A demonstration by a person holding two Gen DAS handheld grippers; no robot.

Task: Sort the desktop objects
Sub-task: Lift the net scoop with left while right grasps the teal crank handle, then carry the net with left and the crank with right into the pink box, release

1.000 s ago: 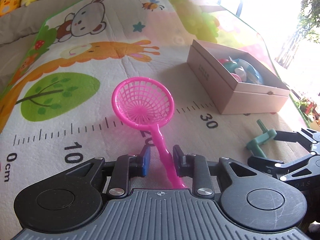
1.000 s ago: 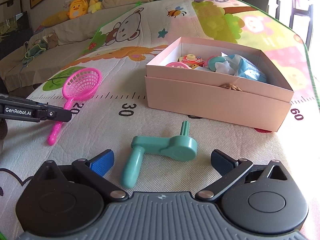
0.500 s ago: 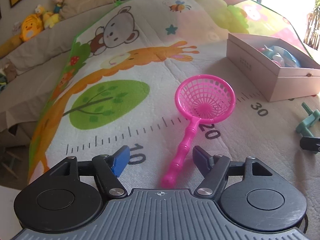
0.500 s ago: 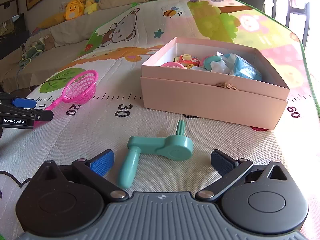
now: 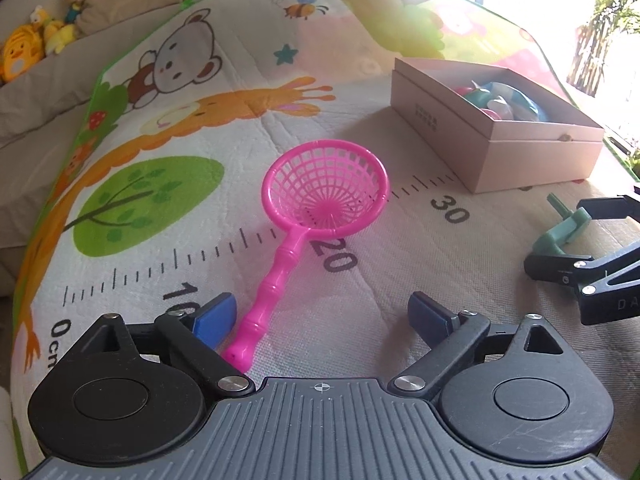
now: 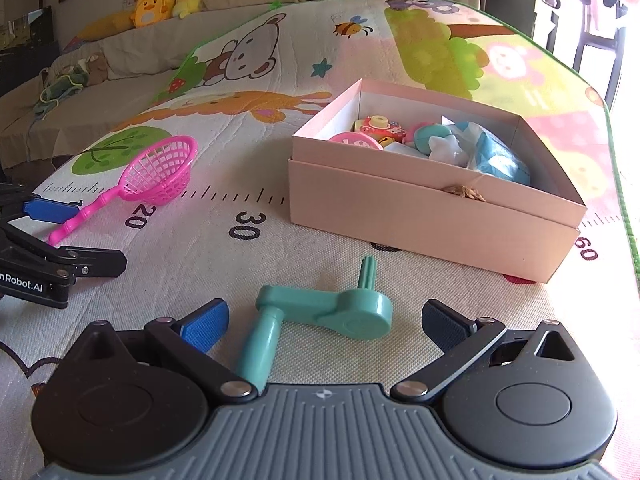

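A pink toy net (image 5: pixel 320 200) lies flat on the play mat, its handle end pointing back between the jaws of my left gripper (image 5: pixel 324 318). Those jaws are opening and stand wide; neither blue pad touches the handle. The same net (image 6: pixel 160 170) shows at the left of the right wrist view. A teal toy crank (image 6: pixel 324 312) lies on the mat between the fingers of my right gripper (image 6: pixel 324 320), which is open and clear of it. The crank (image 5: pixel 560 232) also appears at the right edge of the left wrist view, beside the right gripper's fingers (image 5: pixel 560 268).
An open pink cardboard box (image 6: pixel 420 212) holding several small toys stands beyond the crank, right of the net. The mat (image 5: pixel 180 120) carries a printed ruler and cartoon animals. Plush toys (image 6: pixel 156 4) line a beige sofa at the back.
My left gripper was shut on the net's handle a second ago; it has opened wide and let the handle go. The net lies on the mat. The right gripper kept open and almost still.
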